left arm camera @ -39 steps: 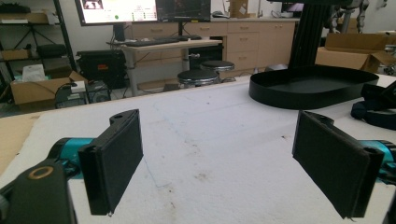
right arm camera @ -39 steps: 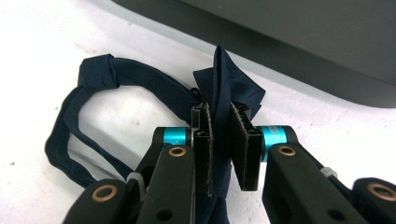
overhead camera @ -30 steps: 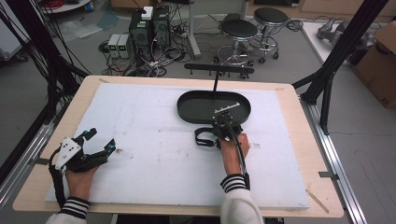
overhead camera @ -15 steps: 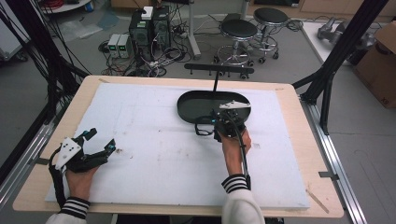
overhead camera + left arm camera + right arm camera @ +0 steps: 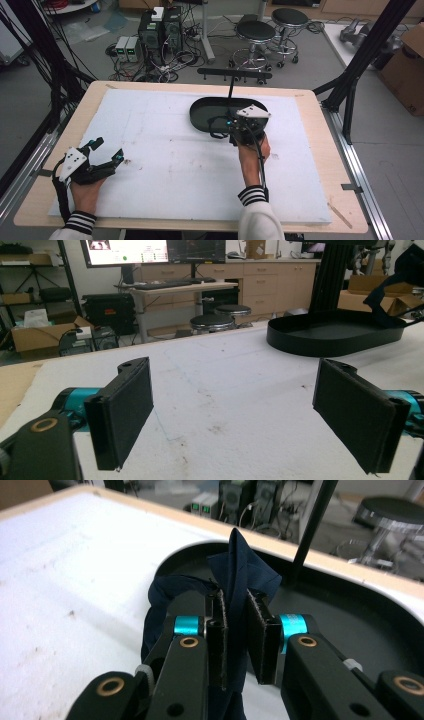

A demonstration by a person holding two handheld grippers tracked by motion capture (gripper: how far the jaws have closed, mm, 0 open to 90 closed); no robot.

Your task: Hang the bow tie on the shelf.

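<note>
The right gripper (image 5: 235, 635) is clamped on a dark blue cloth (image 5: 240, 565), a fold of it pinched between the pads and standing up above them, the rest hanging down at the left. In the high view the right gripper (image 5: 239, 131) sits at the near rim of the black oval tray (image 5: 200, 112), with the cloth (image 5: 216, 131) drooping over that rim onto the white surface (image 5: 165, 165).

Judged from this, the pick is done and the cloth has reached the tray's edge; carrying it fully over the tray and letting go is left.

The left gripper (image 5: 107, 150) rests at the near left of the surface, well apart from the tray, its jaws wide apart and holding nothing.

The cloth's lower end is cut off below the right gripper view, and whether any of it touches the tray floor cannot be told.
</note>
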